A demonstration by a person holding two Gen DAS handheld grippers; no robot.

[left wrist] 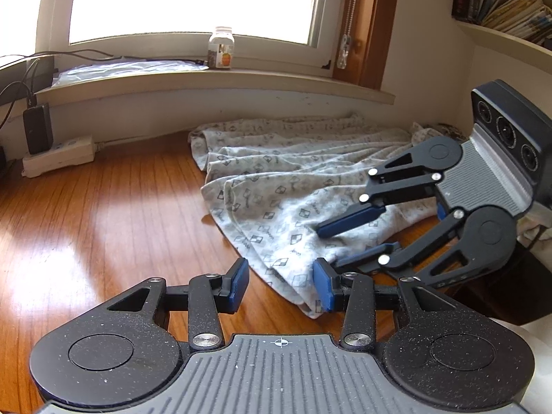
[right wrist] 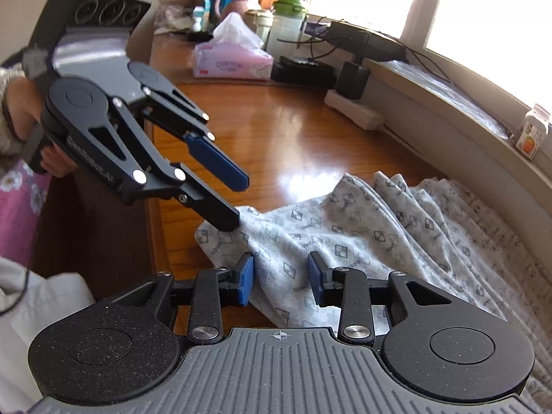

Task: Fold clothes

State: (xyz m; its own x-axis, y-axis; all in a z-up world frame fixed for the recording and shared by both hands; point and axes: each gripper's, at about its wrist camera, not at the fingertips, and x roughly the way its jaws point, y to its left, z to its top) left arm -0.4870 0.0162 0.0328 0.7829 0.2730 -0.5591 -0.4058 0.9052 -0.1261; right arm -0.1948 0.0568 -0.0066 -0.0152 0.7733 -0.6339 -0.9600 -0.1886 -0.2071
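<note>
We see the garment [left wrist: 296,186], pale grey with small dark diamond prints, rumpled in loose folds on the wooden bench [left wrist: 103,214] below the windowsill [left wrist: 214,82]. Both the left gripper [left wrist: 281,284] and right gripper [right wrist: 280,277] seem released, fingers parted around its near corner.

Daylight from a blown-out window, strong fisheye bending

The bright white window pane [left wrist: 193,0] is overexposed to plain white, and glare patches are thrown on the glossy brown wooden tabletop [left wrist: 86,234]. The beige stone windowsill [left wrist: 214,84] is curved by lens distortion. In the right wrist view, the black two-finger left gripper [right wrist: 238,200] is slightly softened by blur.
</note>
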